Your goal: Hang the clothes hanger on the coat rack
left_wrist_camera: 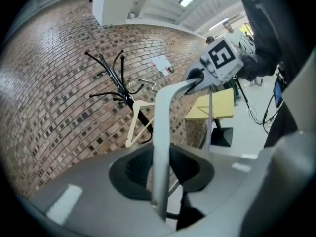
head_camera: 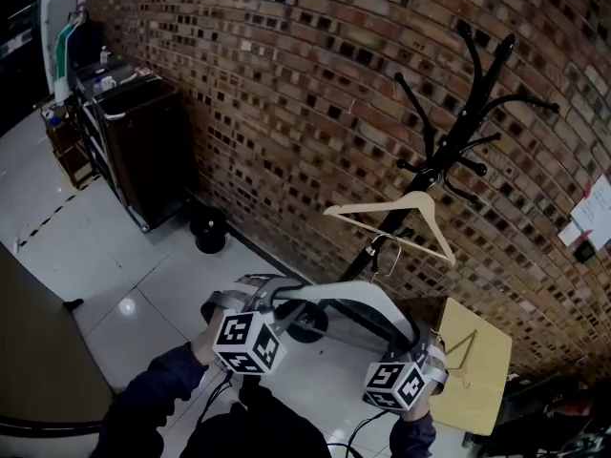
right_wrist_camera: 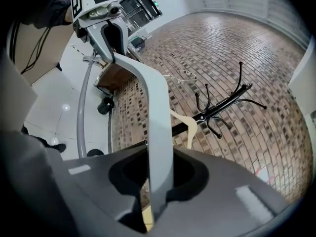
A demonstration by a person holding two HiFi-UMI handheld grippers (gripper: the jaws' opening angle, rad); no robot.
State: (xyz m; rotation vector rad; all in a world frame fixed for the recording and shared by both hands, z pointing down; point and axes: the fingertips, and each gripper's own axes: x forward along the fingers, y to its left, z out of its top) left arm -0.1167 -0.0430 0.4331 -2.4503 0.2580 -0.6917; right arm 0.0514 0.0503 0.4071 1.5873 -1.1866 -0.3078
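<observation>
A pale grey clothes hanger [head_camera: 348,294] is held up between both grippers, its metal hook [head_camera: 387,256] rising toward the rack. My left gripper [head_camera: 250,301] is shut on the hanger's left end [left_wrist_camera: 160,147]. My right gripper [head_camera: 420,344] is shut on the right end [right_wrist_camera: 158,147]. The black coat rack [head_camera: 449,151] stands against the brick wall just beyond the hanger. A wooden hanger [head_camera: 396,216] hangs from one of its lower arms. The rack [left_wrist_camera: 116,78] and the wooden hanger [left_wrist_camera: 136,122] show in the left gripper view, and again as rack [right_wrist_camera: 227,102] and wooden hanger [right_wrist_camera: 190,130] in the right gripper view.
A small yellow table [head_camera: 473,370] stands at the right, close to my right gripper. A dark cabinet [head_camera: 143,151] stands along the wall at the left, with a round black object [head_camera: 208,225] on the floor beside it. The brick wall [head_camera: 286,84] runs behind the rack.
</observation>
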